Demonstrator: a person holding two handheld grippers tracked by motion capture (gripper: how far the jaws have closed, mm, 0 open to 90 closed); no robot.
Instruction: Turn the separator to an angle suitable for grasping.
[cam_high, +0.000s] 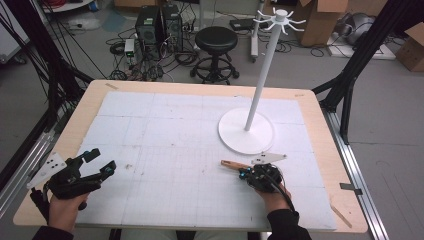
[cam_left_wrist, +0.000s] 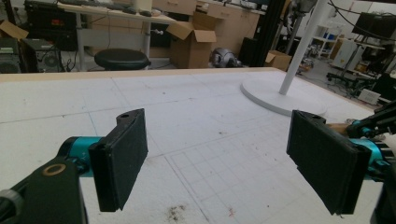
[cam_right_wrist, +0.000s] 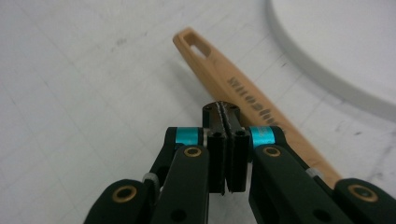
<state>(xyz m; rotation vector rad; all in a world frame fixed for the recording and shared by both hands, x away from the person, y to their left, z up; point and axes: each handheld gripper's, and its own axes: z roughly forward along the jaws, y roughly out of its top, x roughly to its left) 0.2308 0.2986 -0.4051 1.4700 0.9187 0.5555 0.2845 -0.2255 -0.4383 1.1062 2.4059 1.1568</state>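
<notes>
A wooden handle (cam_high: 231, 164) with a slot at its end lies flat on the white mat, just in front of the white stand's round base (cam_high: 246, 131). In the right gripper view the handle (cam_right_wrist: 210, 60) runs under my right gripper (cam_right_wrist: 223, 114), whose pads press against each other with nothing visible between them. That gripper (cam_high: 246, 172) sits at the handle's near end. My left gripper (cam_high: 100, 162) rests at the mat's front left, open and empty; in the left gripper view its pads (cam_left_wrist: 123, 156) stand wide apart over bare mat.
The stand's pole rises to a ring of hooks (cam_high: 280, 17) at the back right. The gridded white mat (cam_high: 175, 125) covers most of the wooden table. Beyond the far edge are a black stool (cam_high: 216, 40), computers and cardboard boxes.
</notes>
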